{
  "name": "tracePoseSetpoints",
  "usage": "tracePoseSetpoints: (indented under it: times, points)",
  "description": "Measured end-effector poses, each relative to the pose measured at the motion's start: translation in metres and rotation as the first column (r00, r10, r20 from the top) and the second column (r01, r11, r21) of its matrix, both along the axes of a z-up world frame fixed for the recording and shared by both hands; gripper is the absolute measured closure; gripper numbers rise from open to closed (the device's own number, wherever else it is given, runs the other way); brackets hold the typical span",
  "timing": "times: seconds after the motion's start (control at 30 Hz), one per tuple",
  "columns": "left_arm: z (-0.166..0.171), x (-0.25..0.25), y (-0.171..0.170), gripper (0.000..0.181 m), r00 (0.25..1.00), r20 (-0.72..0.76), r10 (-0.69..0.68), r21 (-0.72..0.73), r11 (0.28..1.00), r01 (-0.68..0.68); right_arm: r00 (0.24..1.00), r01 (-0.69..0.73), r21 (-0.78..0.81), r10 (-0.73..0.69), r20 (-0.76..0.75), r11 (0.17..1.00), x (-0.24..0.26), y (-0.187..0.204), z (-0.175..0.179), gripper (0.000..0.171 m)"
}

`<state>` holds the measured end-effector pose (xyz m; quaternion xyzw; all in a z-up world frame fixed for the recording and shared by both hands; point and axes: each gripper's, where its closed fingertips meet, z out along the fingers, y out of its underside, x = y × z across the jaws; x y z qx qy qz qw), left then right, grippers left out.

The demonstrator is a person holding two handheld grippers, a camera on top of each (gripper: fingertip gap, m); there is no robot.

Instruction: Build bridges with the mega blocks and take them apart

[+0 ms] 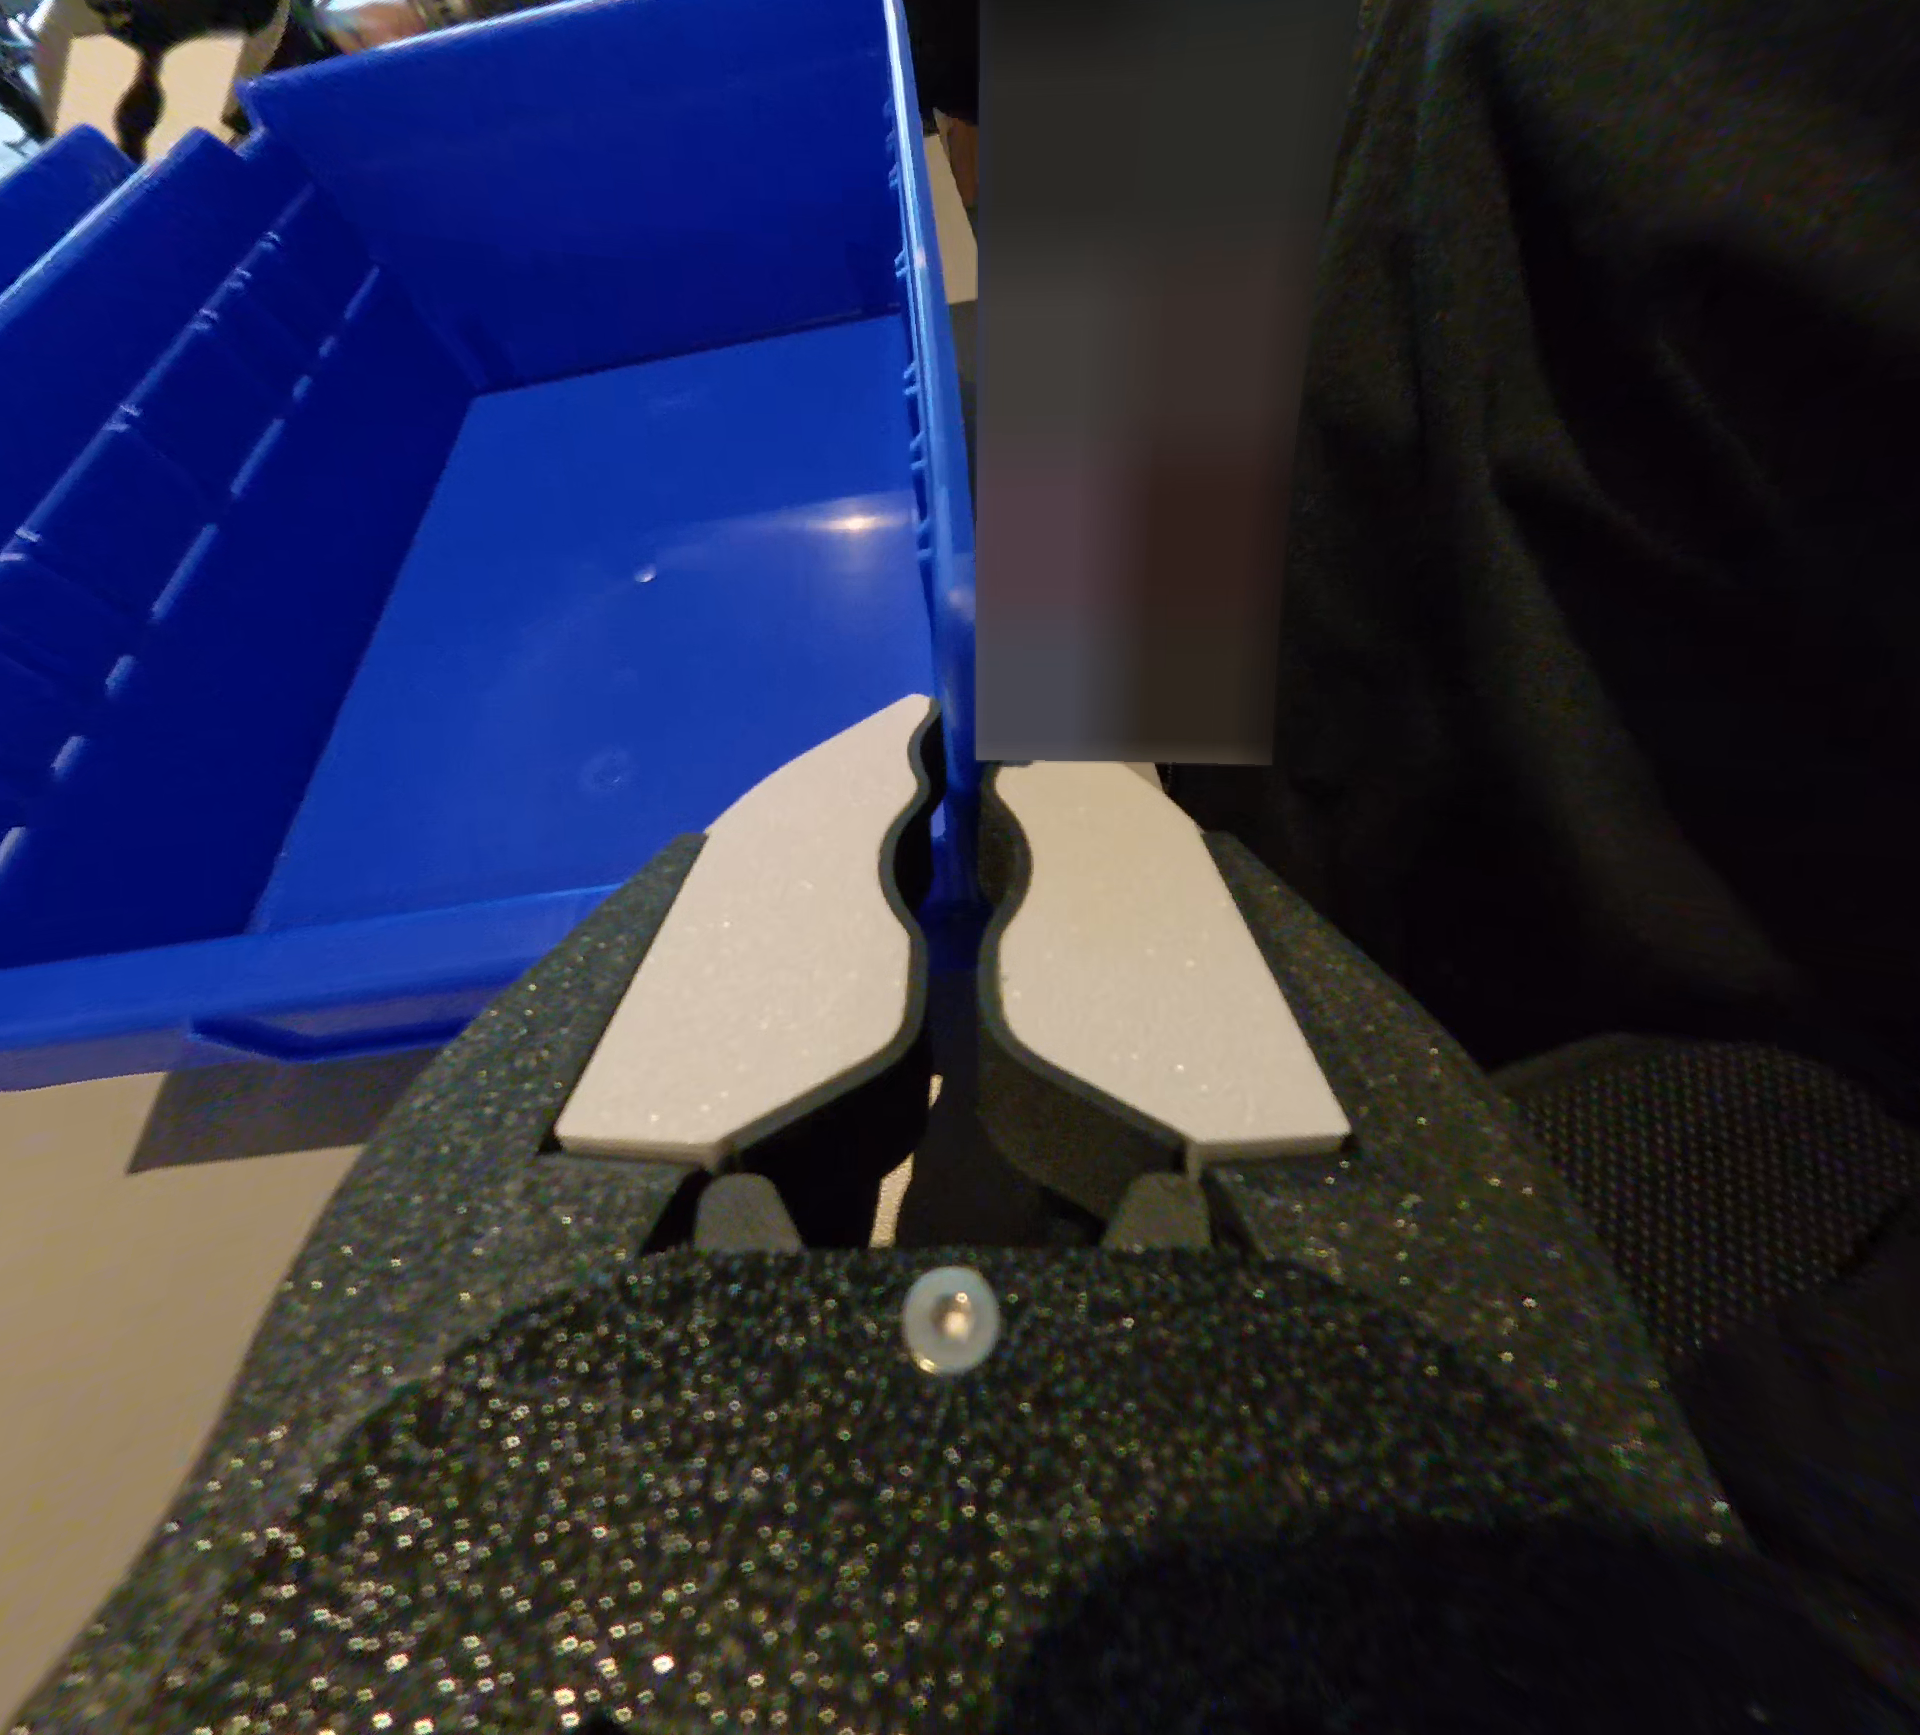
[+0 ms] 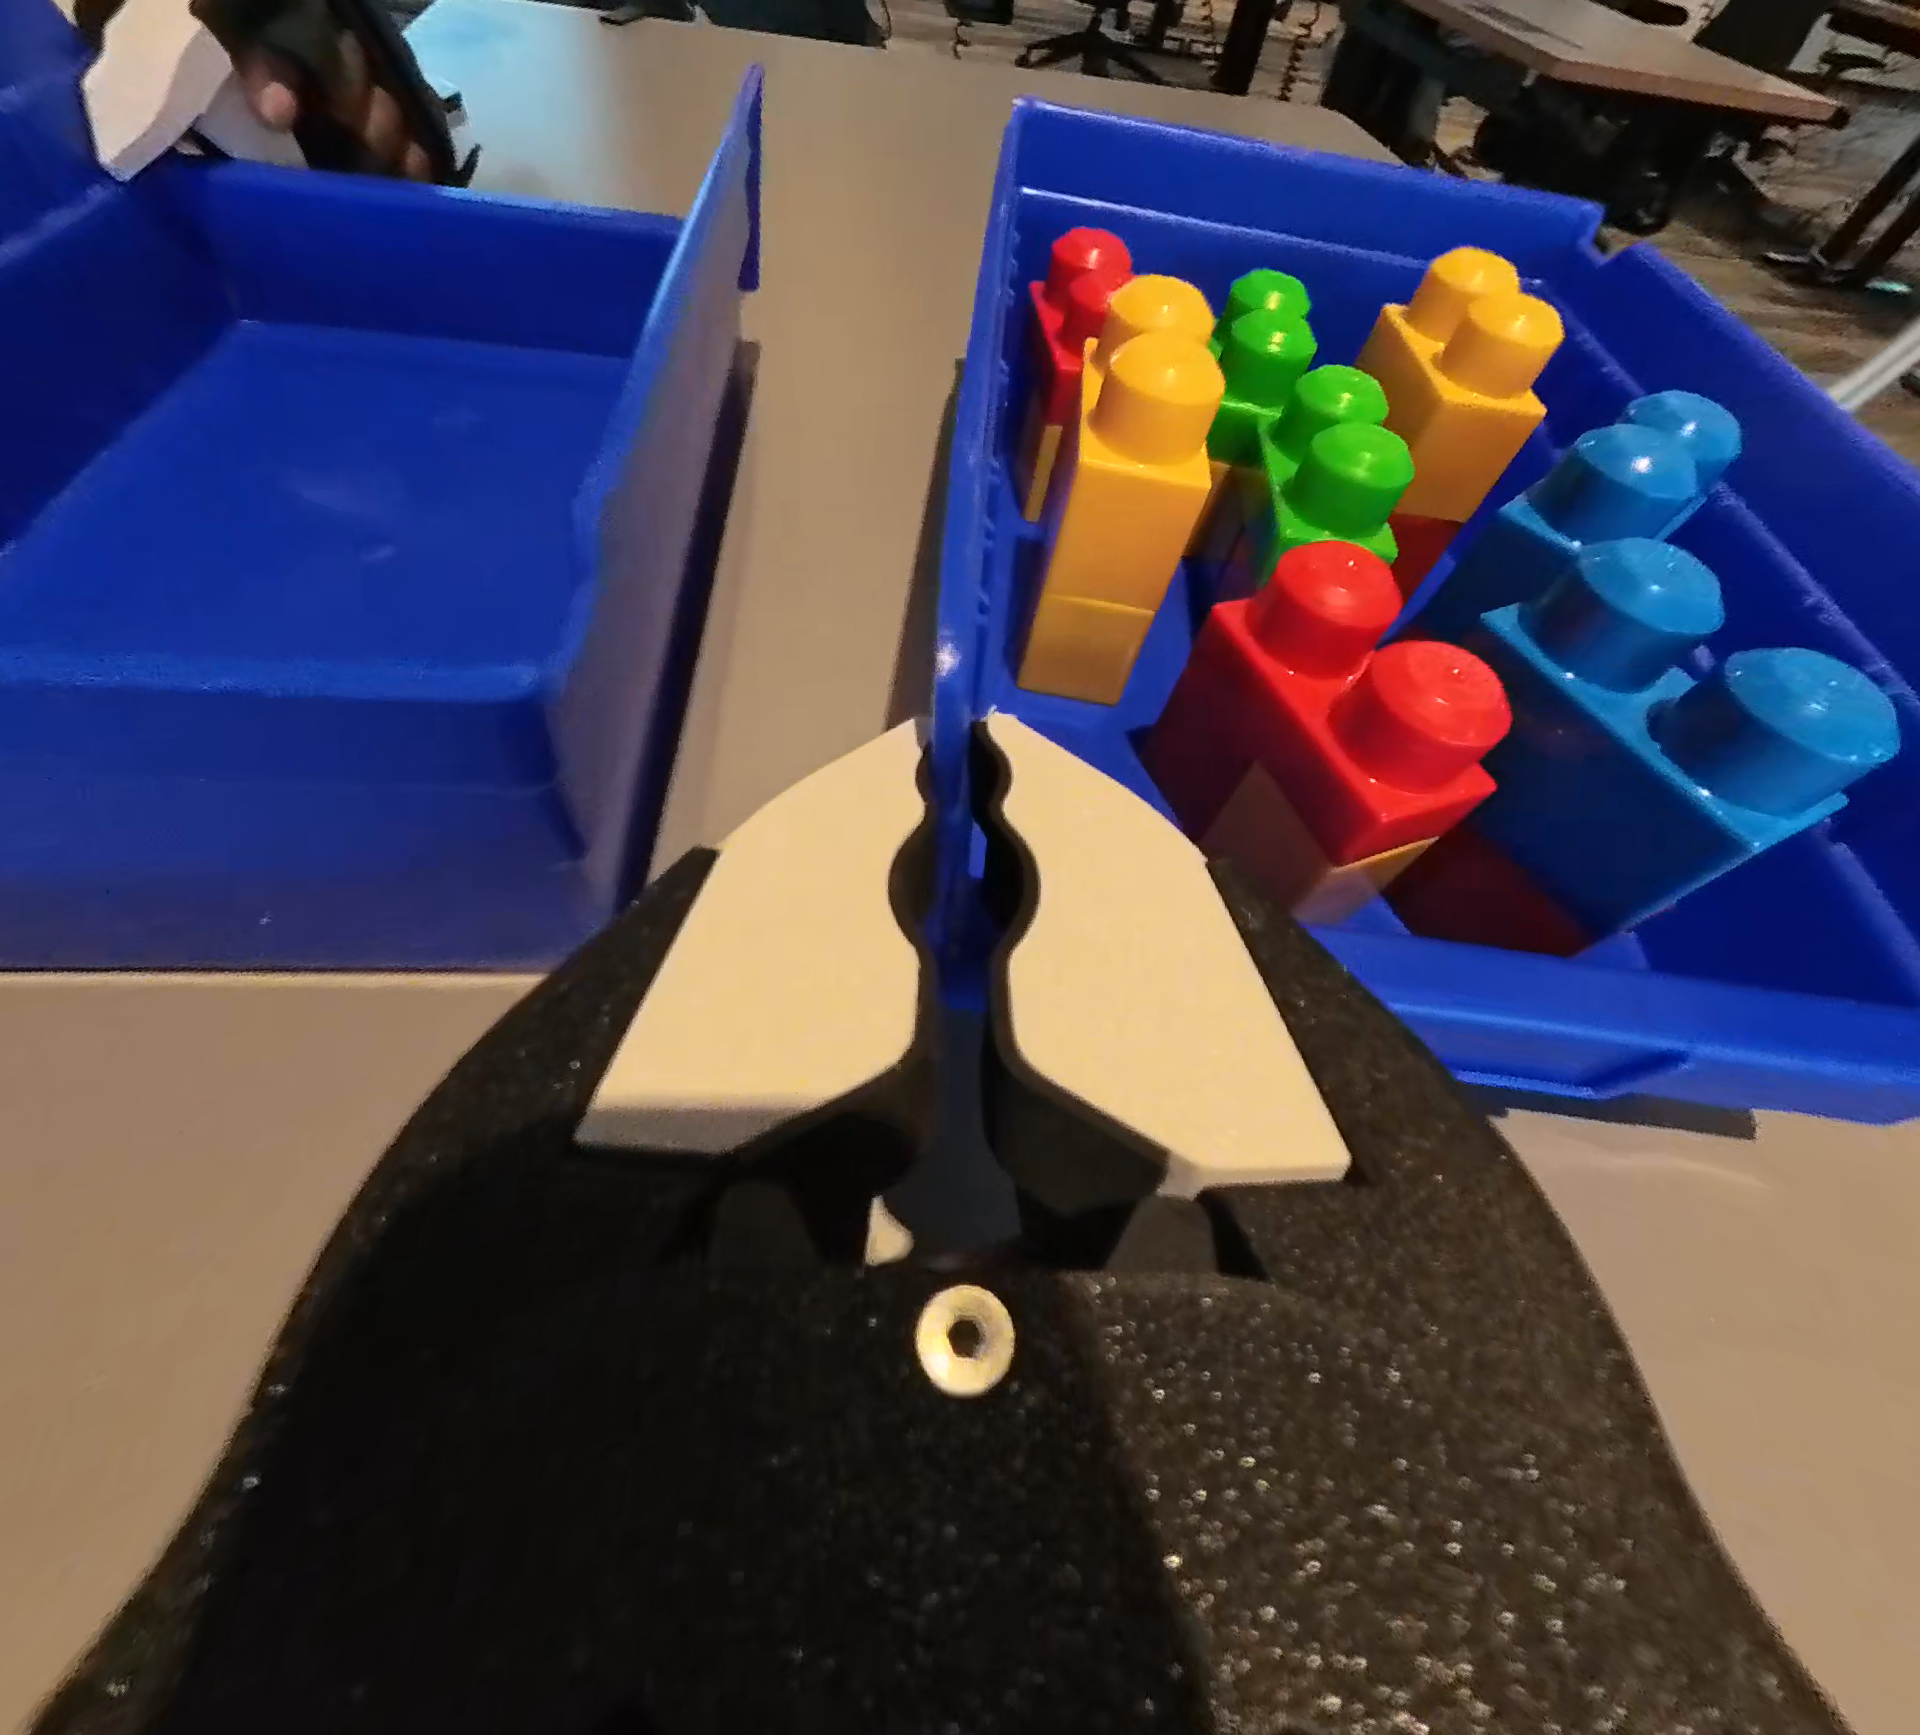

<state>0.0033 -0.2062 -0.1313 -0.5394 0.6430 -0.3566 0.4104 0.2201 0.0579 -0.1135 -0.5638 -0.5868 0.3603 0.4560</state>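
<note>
The mega blocks all sit in stacks in the right-hand blue bin, studs up and leaning away from the camera, long axes near upright, so no bridge stands on the table yet and I'd say building hasn't begun. The right gripper is clamped on that bin's near-left wall. The left gripper pinches the side wall of the empty blue bin.

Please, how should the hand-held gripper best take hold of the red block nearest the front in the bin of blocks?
Probably from above. The front red block stands studs up in the block bin, with its top exposed. Close the fingers across its two long flat sides, just below the studs. The blue block sits close on its right, so space there looks narrow.
</note>
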Motion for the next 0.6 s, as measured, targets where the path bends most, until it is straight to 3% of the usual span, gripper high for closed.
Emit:
tracePoseSetpoints:
  times: [0.17,0.3,0.4,0.47,0.53,0.6]
  points:
    - [0.000,0.000,0.001,0.178,1.000,0.004,0.006,0.015,1.000,-0.006,0.998,0.040,0.018,-0.039,-0.043,0.999,-0.011,0.002,0.003,0.168]
    - [0.014,0.002,0.004,0.154,0.995,0.092,0.034,0.041,0.998,-0.038,0.963,0.113,0.003,-0.108,-0.245,0.994,0.006,0.000,0.044,0.147]
    - [0.038,-0.004,0.011,0.141,0.974,0.214,0.079,0.062,0.994,-0.094,0.924,0.219,0.012,-0.203,-0.323,0.976,0.034,0.004,0.060,0.144]
    - [0.057,-0.016,0.029,0.121,0.934,0.315,0.167,0.055,0.980,-0.194,0.909,0.300,0.013,-0.282,-0.306,0.954,0.054,0.010,0.053,0.144]
    - [0.069,-0.029,0.054,0.123,0.888,0.367,0.277,-0.025,0.957,-0.288,0.895,0.384,0.014,-0.369,-0.251,0.923,0.073,0.018,0.035,0.145]
    - [0.095,-0.039,0.057,0.124,0.842,0.484,0.237,-0.119,0.971,-0.205,0.885,0.418,0.000,-0.407,-0.226,0.908,0.085,0.020,0.028,0.144]
